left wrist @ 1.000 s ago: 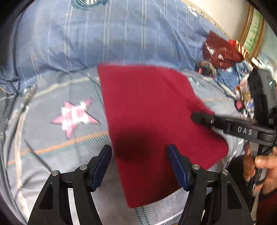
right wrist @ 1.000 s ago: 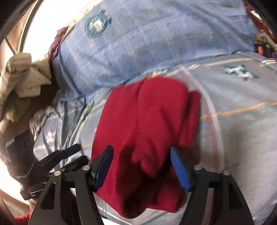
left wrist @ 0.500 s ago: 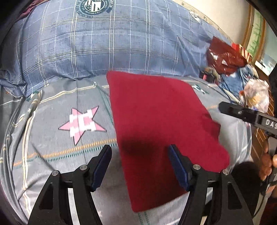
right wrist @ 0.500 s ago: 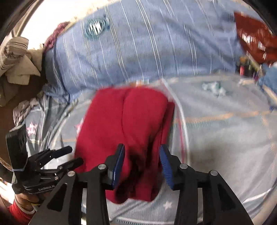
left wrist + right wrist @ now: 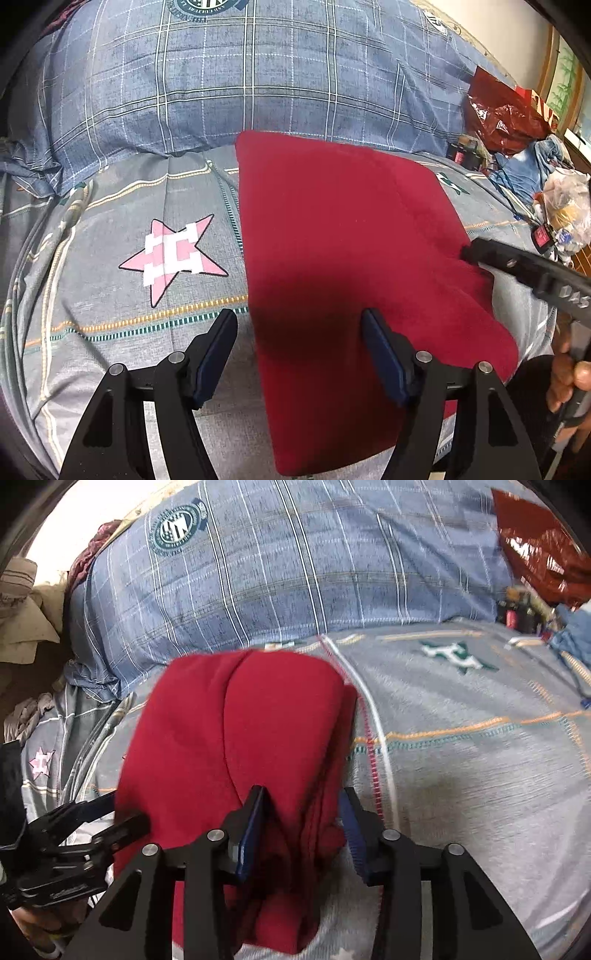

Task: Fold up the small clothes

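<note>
Since a second before, my right claw had slid back onto the red cloth's near edge, right of the pink star. It pinched a thick fold. My left claw hung apart, empty. I needed to pull gently and keep the edges lined up.

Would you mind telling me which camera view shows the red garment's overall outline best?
The left wrist view: the red garment lies flat on the bedsheet, its outline mostly visible and sharp. The right wrist view shows it close up and blurred, with a bunched fold between the right gripper fingers, which hide its near edge.
</note>
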Demonstrator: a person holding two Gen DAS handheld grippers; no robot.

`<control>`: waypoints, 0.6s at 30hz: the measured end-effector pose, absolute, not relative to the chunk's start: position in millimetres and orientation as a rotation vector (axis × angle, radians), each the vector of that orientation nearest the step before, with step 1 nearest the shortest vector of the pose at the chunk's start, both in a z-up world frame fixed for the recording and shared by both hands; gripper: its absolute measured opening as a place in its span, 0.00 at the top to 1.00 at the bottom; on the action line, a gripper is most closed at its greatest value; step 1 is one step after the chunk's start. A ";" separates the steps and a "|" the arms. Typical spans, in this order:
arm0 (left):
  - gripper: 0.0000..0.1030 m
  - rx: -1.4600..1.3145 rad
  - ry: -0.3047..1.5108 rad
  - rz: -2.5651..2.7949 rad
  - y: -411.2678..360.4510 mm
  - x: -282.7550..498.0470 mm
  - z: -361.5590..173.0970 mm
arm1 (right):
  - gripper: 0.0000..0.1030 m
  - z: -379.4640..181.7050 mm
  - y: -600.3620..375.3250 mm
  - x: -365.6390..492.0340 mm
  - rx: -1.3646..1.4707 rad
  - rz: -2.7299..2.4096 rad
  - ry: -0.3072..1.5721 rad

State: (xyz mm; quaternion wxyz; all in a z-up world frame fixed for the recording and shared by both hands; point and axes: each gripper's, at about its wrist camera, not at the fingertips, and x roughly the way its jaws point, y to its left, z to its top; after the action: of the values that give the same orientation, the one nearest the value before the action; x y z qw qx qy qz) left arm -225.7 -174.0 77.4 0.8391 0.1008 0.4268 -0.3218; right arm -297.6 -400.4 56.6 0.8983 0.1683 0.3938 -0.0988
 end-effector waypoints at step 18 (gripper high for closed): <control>0.26 0.014 0.938 -0.773 -141.0 -190.2 90.4 | 0.21 30.3 -417.3 -288.0 0.520 -0.135 0.812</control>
State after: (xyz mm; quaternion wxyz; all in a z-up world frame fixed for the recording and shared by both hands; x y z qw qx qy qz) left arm -190.2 -141.0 90.4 0.8209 0.0067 0.4406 -0.3632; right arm -288.0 -417.3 30.3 0.8837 0.2499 0.3903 -0.0650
